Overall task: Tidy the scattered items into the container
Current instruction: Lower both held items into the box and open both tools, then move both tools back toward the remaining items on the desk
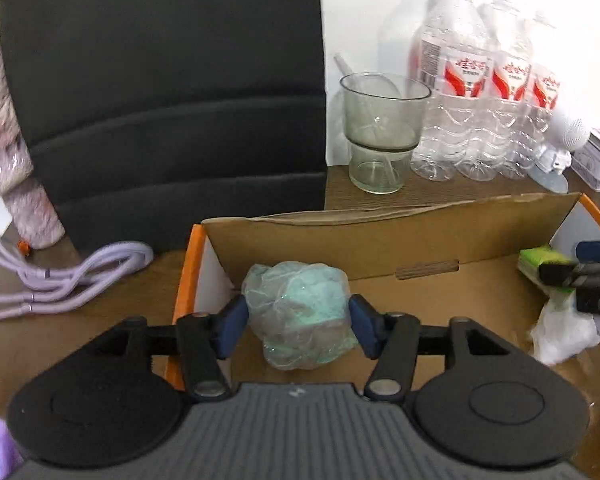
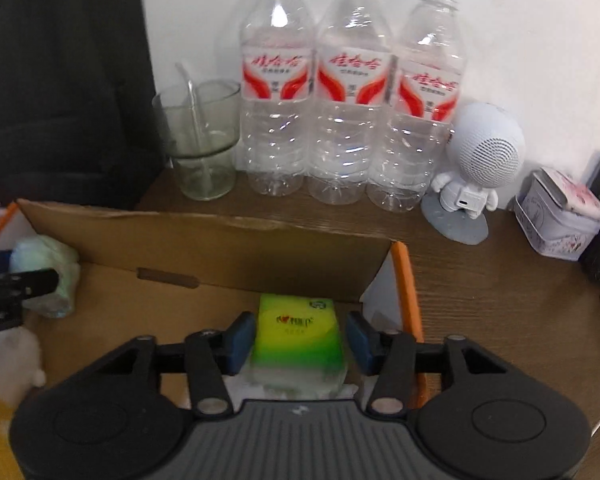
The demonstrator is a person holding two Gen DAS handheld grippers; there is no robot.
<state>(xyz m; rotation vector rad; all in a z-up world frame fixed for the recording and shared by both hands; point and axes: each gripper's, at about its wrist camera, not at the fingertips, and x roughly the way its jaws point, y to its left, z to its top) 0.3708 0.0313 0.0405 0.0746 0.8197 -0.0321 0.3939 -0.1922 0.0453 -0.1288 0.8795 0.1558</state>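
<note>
Bundle: a crumpled pale-green plastic bundle (image 1: 300,312) sits low inside the cardboard box (image 1: 380,232), at its left end.
Left gripper (image 1: 298,322): blue pads press both sides of the bundle, clamped on it.
Handling: likely light, soft and slippery; best squeezed across its thick middle.
Tissue pack (image 2: 296,336): green and yellow, at the box's right end.
Right gripper (image 2: 300,340): jaws flank the pack; firm contact cannot be told.
Elsewhere: white crumpled bag (image 1: 560,332) in the box, lilac cable (image 1: 60,280) outside it on the table.
</note>
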